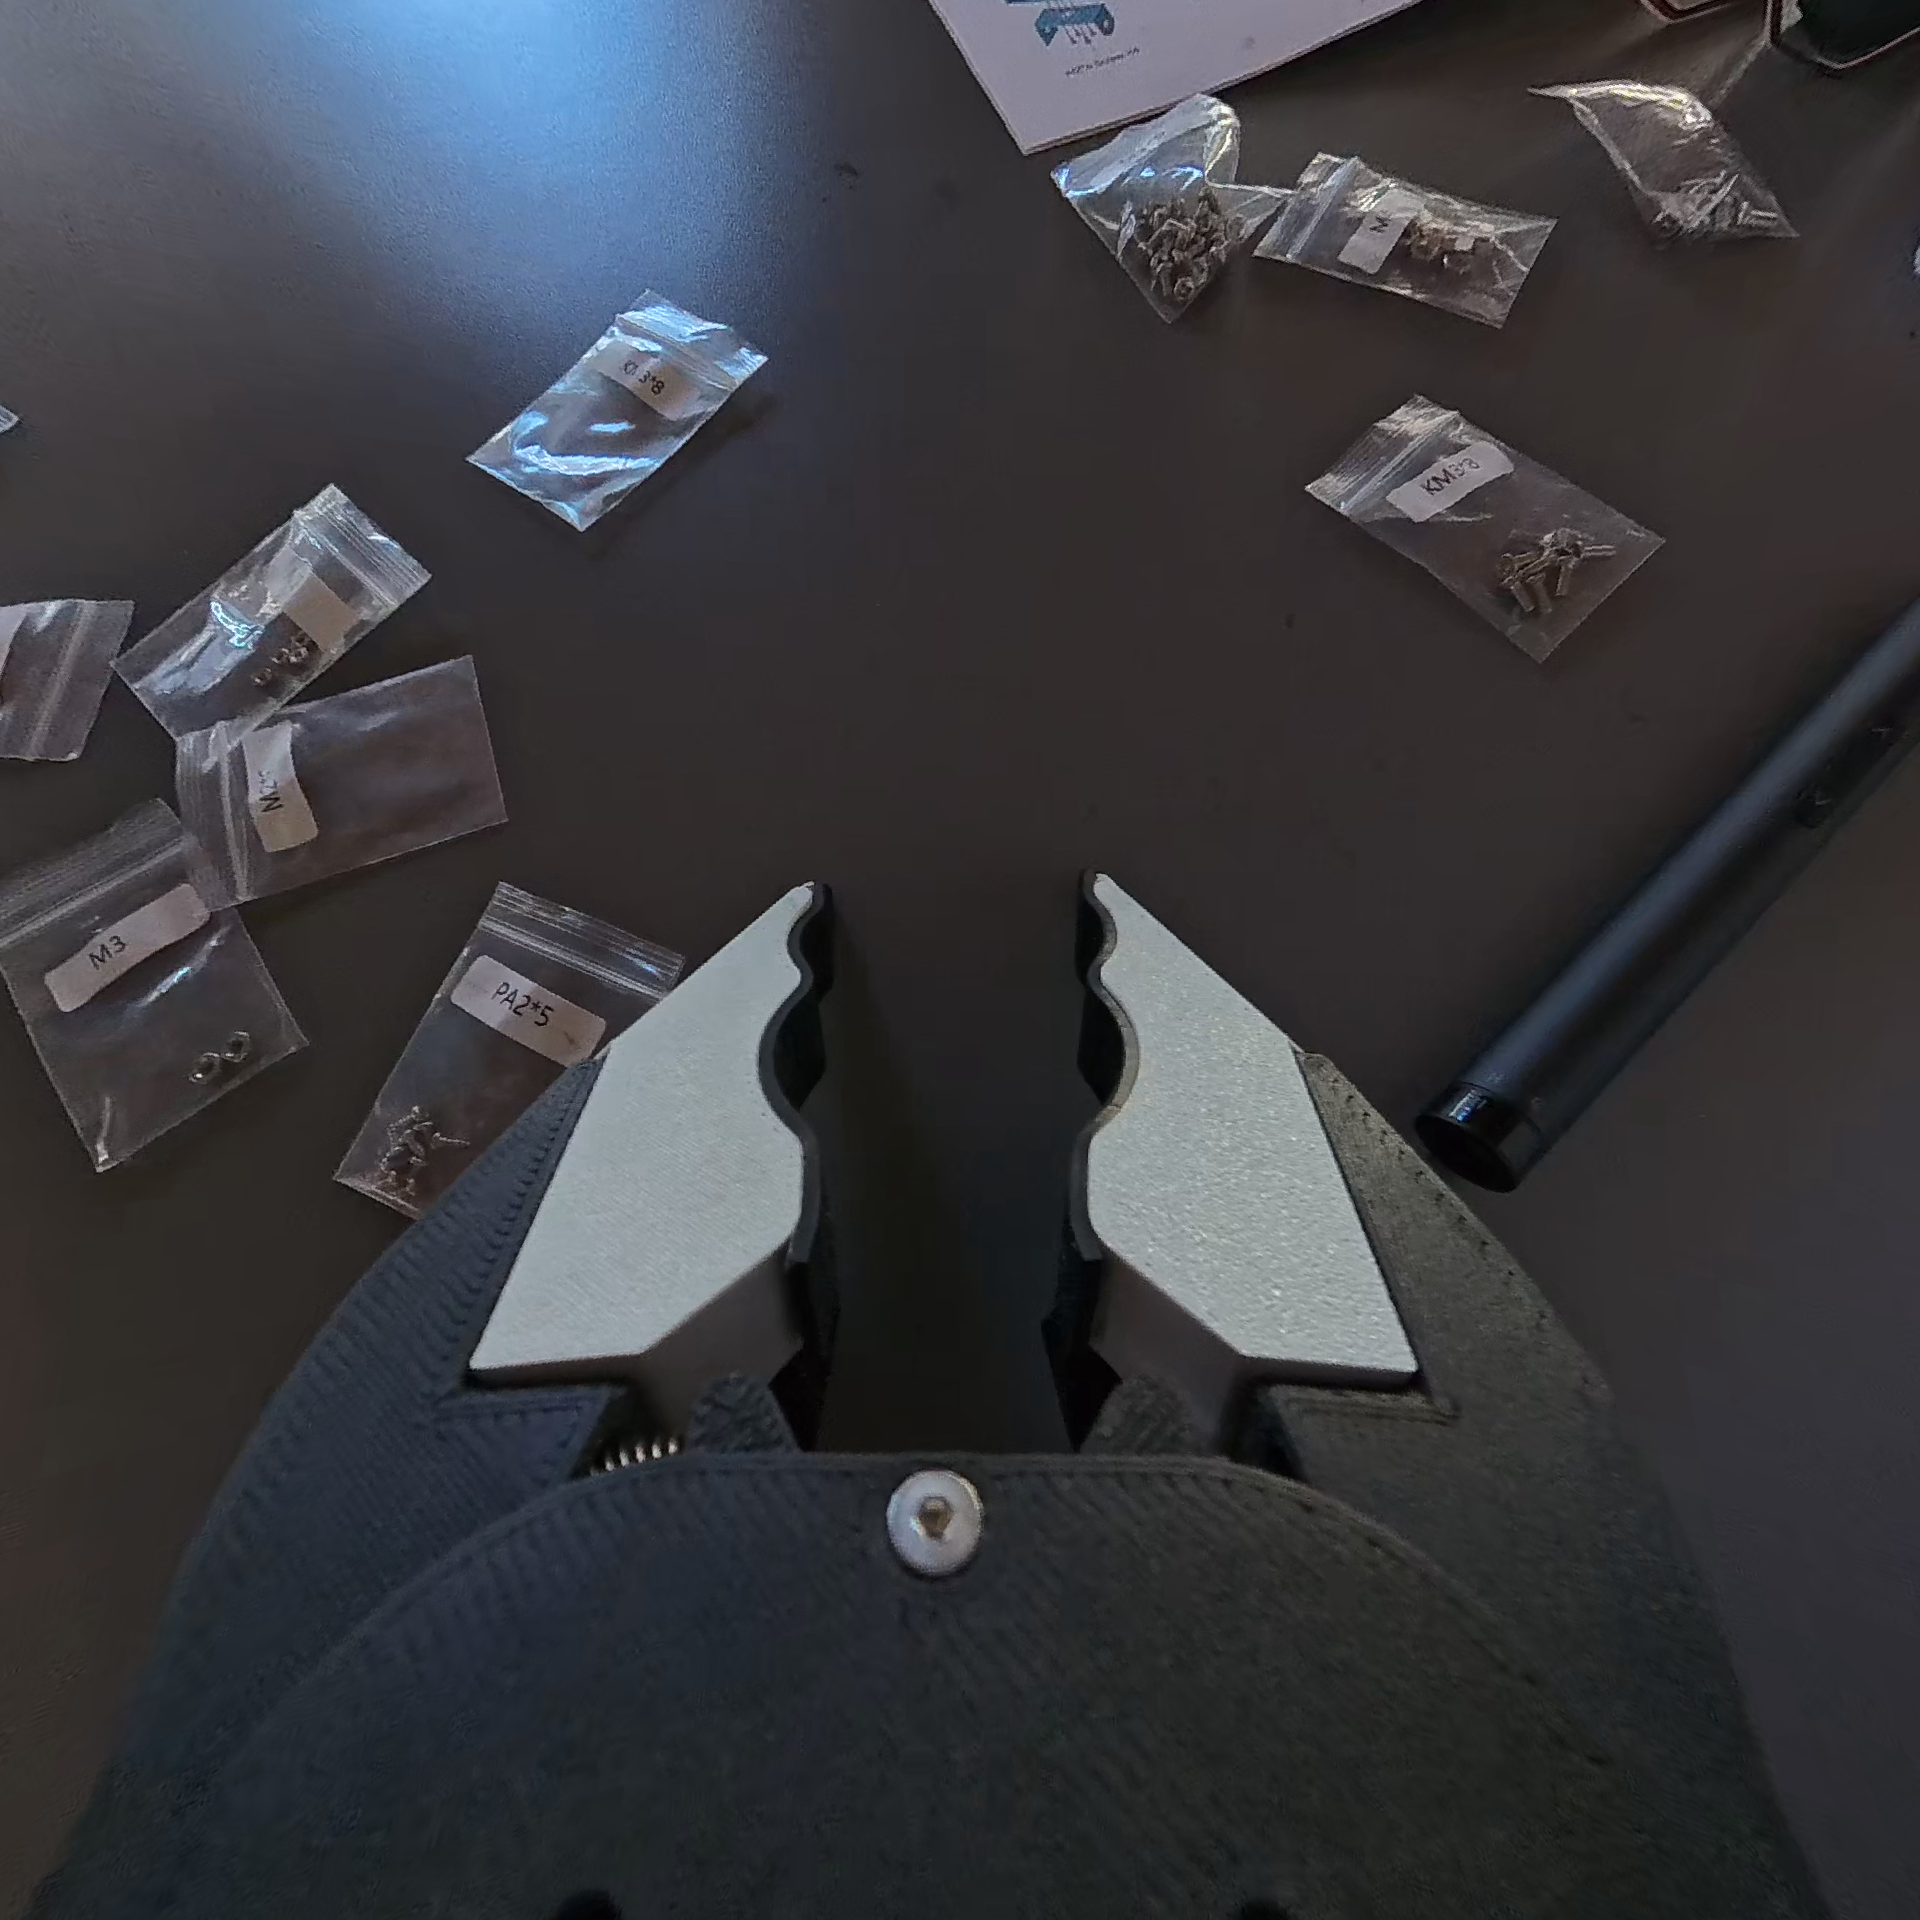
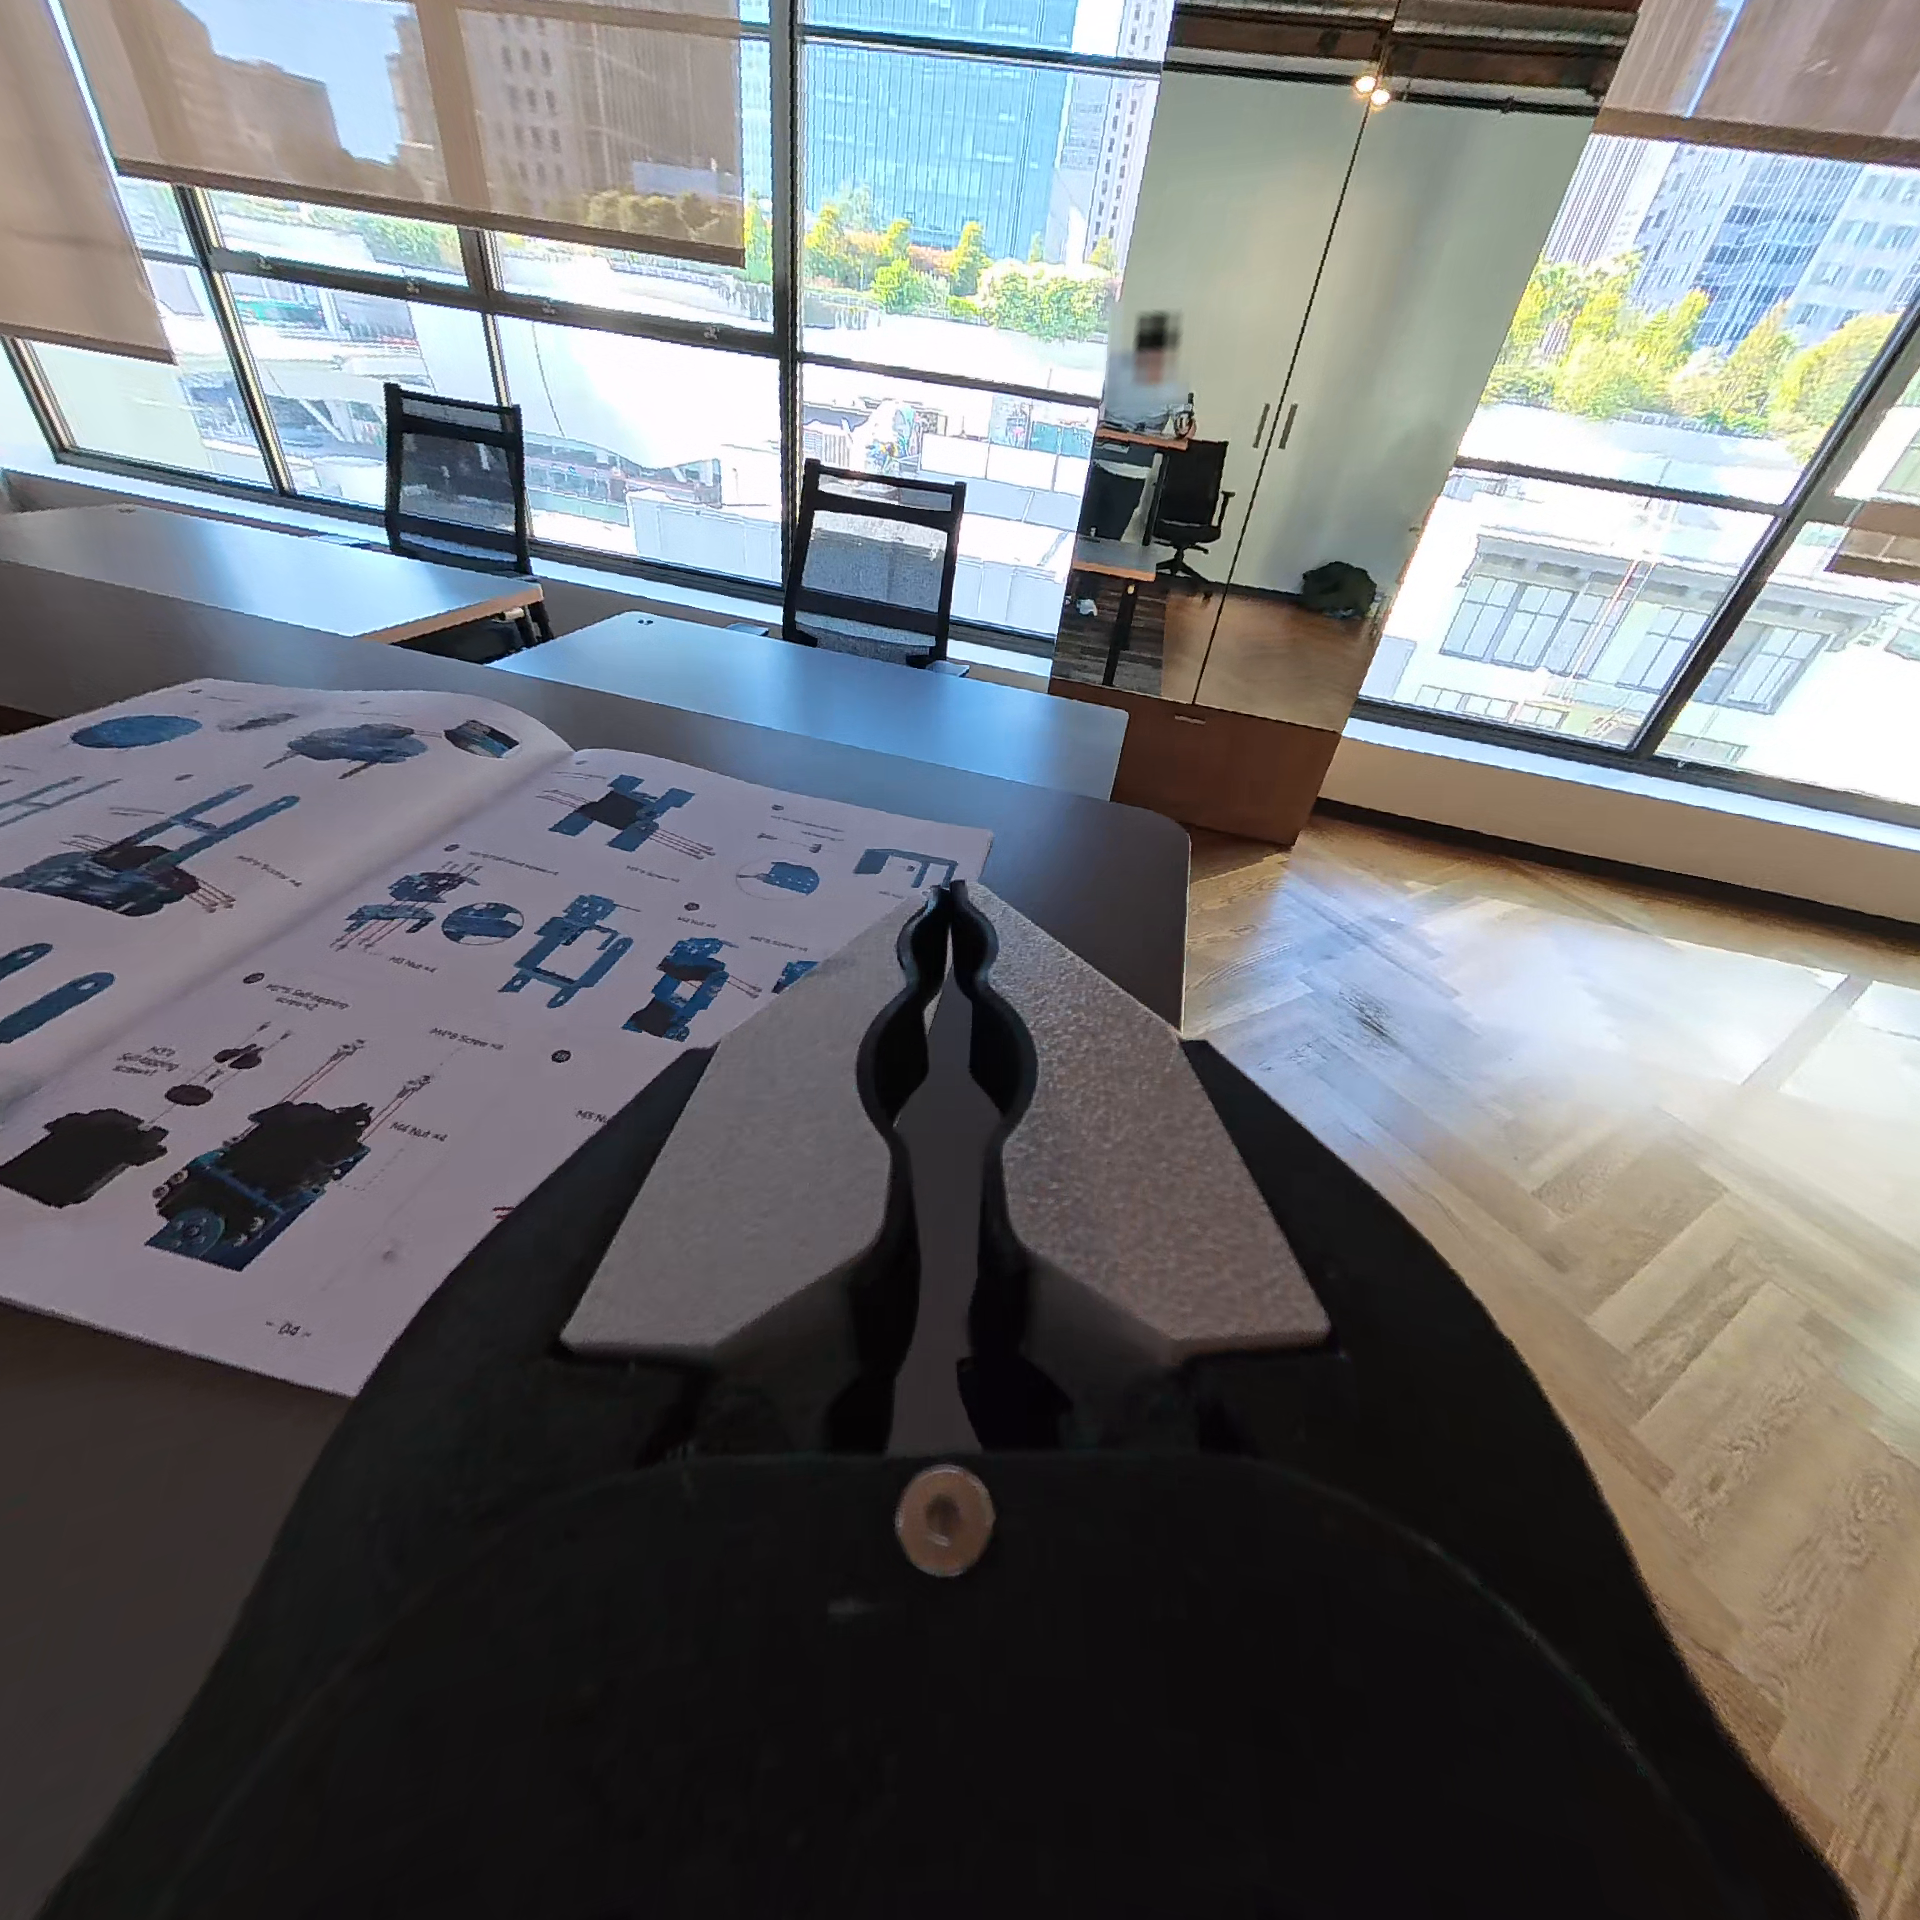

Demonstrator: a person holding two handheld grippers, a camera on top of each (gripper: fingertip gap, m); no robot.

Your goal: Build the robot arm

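My left gripper [image 1: 954, 896] is open and empty, held above a dark table [image 1: 935, 623]. Small clear zip bags of screws lie around it: one labelled bag [image 1: 509, 1049] touches the left finger's outer side, another [image 1: 618, 407] lies ahead to the left, another [image 1: 1486, 525] ahead to the right. A black tube [image 1: 1683, 904] lies to the right. My right gripper [image 2: 951, 896] is shut with nothing between its fingers. It hovers over the right edge of an open instruction booklet [image 2: 364, 987] near the table's corner.
More screw bags [image 1: 1164, 203] and a white booklet corner [image 1: 1132, 62] lie at the far edge in the left wrist view. In the right wrist view, desks, two office chairs [image 2: 873, 561], a mirrored cabinet [image 2: 1247, 416], large windows and wooden floor [image 2: 1558, 1091] lie beyond. My right fingertips sit around 60 cm from my left ones.
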